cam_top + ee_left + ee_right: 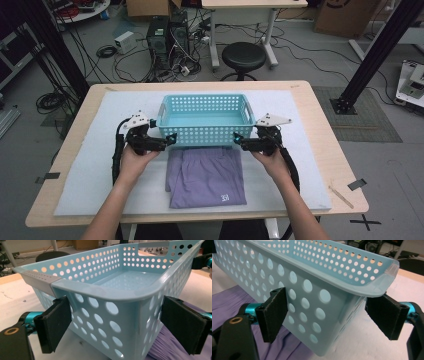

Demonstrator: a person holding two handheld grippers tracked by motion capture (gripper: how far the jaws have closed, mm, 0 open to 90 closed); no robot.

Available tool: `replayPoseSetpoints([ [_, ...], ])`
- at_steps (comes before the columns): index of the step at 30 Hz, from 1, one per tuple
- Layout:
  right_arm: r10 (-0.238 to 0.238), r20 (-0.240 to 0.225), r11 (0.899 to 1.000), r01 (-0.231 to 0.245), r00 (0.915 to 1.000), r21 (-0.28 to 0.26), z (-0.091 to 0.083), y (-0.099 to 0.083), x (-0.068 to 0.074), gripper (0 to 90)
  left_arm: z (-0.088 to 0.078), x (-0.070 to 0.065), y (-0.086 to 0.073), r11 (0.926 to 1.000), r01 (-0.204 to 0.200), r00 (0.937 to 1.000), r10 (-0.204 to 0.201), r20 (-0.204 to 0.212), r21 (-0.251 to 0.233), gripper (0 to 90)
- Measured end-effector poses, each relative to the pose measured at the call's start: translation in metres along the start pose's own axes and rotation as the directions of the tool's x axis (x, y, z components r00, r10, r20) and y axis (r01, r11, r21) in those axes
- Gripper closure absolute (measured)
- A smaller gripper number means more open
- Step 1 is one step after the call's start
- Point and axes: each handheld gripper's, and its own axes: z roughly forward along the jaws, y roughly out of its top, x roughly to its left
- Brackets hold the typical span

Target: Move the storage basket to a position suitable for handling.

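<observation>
A light blue perforated basket point(205, 134) stands on the white mat point(85, 165), and its inside looks empty. A folded purple garment point(206, 175) lies flat just in front of it. My left gripper point(170, 140) is at the basket's front left corner point(100, 290). It is open, with one black pad on each side of that corner. My right gripper point(238, 140) is at the front right corner point(317, 270), also open and straddling it. Its outer pad point(387, 315) stands apart from the wall. The garment point(170, 350) point(232, 300) lies under both grippers' inner jaws.
The mat covers most of a wooden table point(325, 150). Beyond the far edge are a black stool point(243, 56), computer towers point(165, 35) and loose cables on the floor. Bare mat lies to the left and right of the basket.
</observation>
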Motion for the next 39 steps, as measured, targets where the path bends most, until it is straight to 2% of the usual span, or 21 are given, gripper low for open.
replayPoseSetpoints([
  [2, 0.006, 0.005, 1.000, -0.006, 1.0000, -0.016, 0.006, 0.004, -0.003, 18.7, 0.004, 0.010, 0.001, 0.9991, 0.014, 0.9998, -0.013, 0.014, -0.041, 10.4],
  [4, 0.021, -0.001, 0.999, -0.021, 0.9998, -0.031, 0.012, 0.008, -0.009, 18.7, 0.009, 0.016, -0.001, 0.9971, 0.011, 0.9998, -0.010, 0.016, -0.075, 9.8],
  [8, 0.010, 0.001, 1.000, -0.010, 0.9999, -0.029, 0.020, 0.005, -0.014, 18.7, 0.015, 0.021, -0.008, 0.9971, -0.033, 0.9987, 0.035, 0.036, -0.069, 9.5],
  [11, 0.013, 0.004, 1.000, -0.013, 0.9999, 0.016, 0.020, 0.002, -0.015, 18.8, 0.015, 0.013, -0.010, 0.9982, -0.059, 0.9982, 0.059, 0.008, -0.009, 10.4],
  [13, -0.004, 0.009, 0.999, 0.004, 1.0000, 0.053, 0.020, -0.003, -0.013, 19.0, 0.014, 0.009, -0.015, 0.9970, -0.056, 0.9984, 0.056, 0.005, 0.053, 12.8],
  [14, -0.008, 0.012, 0.997, 0.008, 0.9999, 0.073, 0.021, -0.006, -0.012, 19.0, 0.014, 0.007, -0.019, 0.9936, -0.059, 0.9982, 0.059, -0.004, 0.096, 13.6],
  [16, -0.027, 0.014, 0.992, 0.026, 0.9995, 0.121, 0.023, -0.014, -0.009, 19.1, 0.015, 0.002, -0.026, 0.9867, -0.065, 0.9972, 0.070, -0.027, 0.149, 14.2],
  [17, -0.035, 0.025, 0.990, 0.031, 0.9991, 0.140, 0.024, -0.017, -0.007, 19.2, 0.015, 0.001, -0.028, 0.9834, -0.053, 0.9974, 0.061, -0.037, 0.173, 14.8],
  [20, -0.024, 0.062, 0.986, 0.014, 0.9978, 0.168, 0.023, -0.024, -0.006, 23.8, 0.009, 0.002, -0.031, 0.9831, 0.017, 0.9972, -0.003, -0.074, 0.182, 15.9],
  [21, -0.005, 0.065, 0.986, -0.006, 0.9979, 0.168, 0.020, -0.026, -0.009, 22.9, 0.005, 0.002, -0.033, 0.9828, 0.039, 0.9952, -0.022, -0.095, 0.180, 15.9],
  [23, 0.034, 0.079, 0.986, -0.047, 0.9963, 0.161, 0.015, -0.030, -0.015, 23.2, 0.001, 0.004, -0.035, 0.9833, 0.068, 0.9936, -0.051, -0.101, 0.169, 15.8],
  [24, 0.048, 0.087, 0.986, -0.061, 0.9950, 0.152, 0.013, -0.032, -0.018, 22.8, 0.001, 0.003, -0.035, 0.9834, 0.067, 0.9933, -0.050, -0.105, 0.168, 15.8],
  [26, 0.069, 0.073, 0.987, -0.078, 0.9949, 0.138, 0.012, -0.034, -0.020, 22.6, 0.001, 0.001, -0.035, 0.9862, 0.044, 0.9924, -0.025, -0.120, 0.160, 15.8],
  [29, 0.017, 0.103, 0.993, -0.029, 0.9945, 0.118, 0.014, -0.030, -0.012, 26.1, 0.004, -0.001, -0.028, 0.9900, 0.029, 0.9886, -0.008, -0.151, 0.138, 17.0],
  [31, -0.015, 0.118, 0.994, 0.002, 0.9929, 0.112, 0.017, -0.026, -0.006, 28.3, 0.003, -0.001, -0.025, 0.9941, -0.002, 0.9811, 0.023, -0.192, 0.109, 22.0],
  [32, -0.016, 0.117, 0.994, 0.003, 0.9930, 0.106, 0.019, -0.024, -0.006, 28.5, 0.003, 0.000, -0.025, 0.9960, 0.000, 0.9803, 0.018, -0.197, 0.089, 26.8],
  [34, 0.002, 0.113, 0.996, -0.013, 0.9936, 0.094, 0.021, -0.019, -0.006, 30.4, 0.005, 0.005, -0.023, 0.9950, 0.025, 0.9806, -0.006, -0.196, 0.097, 29.2],
  [36, 0.010, 0.135, 0.995, -0.023, 0.9908, 0.101, 0.025, -0.015, -0.007, 31.9, 0.009, 0.007, -0.017, 0.9946, 0.028, 0.9743, -0.004, -0.225, 0.100, 29.2],
  [39, 0.038, 0.168, 0.995, -0.053, 0.9850, 0.084, 0.031, -0.012, -0.008, 32.1, 0.016, 0.009, -0.014, 0.9959, 0.020, 0.9642, 0.004, -0.265, 0.088, 31.2],
])
